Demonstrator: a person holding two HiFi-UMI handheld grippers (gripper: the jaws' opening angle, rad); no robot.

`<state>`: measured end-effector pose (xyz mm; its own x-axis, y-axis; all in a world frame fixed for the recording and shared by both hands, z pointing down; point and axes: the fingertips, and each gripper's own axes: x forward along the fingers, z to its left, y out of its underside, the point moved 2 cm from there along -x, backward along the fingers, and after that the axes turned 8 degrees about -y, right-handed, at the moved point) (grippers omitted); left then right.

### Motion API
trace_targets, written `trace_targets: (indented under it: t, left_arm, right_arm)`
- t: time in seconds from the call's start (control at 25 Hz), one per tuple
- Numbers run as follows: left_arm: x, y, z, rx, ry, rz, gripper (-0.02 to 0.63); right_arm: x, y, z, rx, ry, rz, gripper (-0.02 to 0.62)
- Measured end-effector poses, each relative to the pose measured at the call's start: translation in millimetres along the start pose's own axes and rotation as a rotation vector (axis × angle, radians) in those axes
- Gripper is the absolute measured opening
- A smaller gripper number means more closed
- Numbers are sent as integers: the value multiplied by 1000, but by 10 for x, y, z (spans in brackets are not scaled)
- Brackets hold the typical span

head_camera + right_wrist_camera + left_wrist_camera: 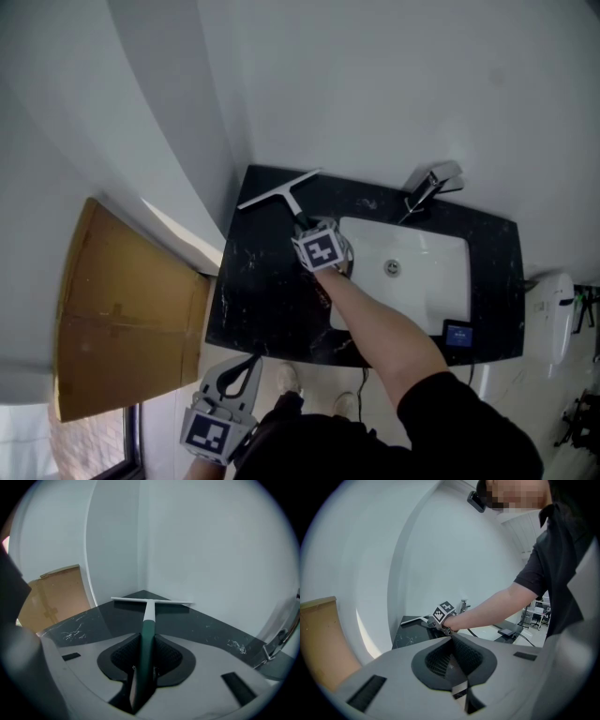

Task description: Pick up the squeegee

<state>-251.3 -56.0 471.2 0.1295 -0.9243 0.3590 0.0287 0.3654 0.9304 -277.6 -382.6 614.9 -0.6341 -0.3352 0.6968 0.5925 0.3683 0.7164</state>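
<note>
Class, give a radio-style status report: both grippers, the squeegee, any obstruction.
Right gripper shut on squeegee handle. Left gripper shut, empty, held clear of the counter. Squeegee blade at the counter's back corner. Nothing in the way.

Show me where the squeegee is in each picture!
Head view: squeegee top middle, at the back left of the black counter.
Left gripper view: squeegee tiny, left of centre.
Right gripper view: squeegee dead centre, handle clamped in the right tool.
Shared landmark: the black counter.
</note>
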Motion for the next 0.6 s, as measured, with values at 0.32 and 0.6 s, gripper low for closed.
trace_targets:
  t: [0.32, 0.6]
  left_arm:
    - [27, -64, -114, 13, 21, -14, 0]
    - [93, -214, -373, 35, 72, -51, 0]
  right_arm:
    - [-265, -64, 41, 1, -14, -35, 95]
    - [-998, -94, 88, 22, -26, -154, 95]
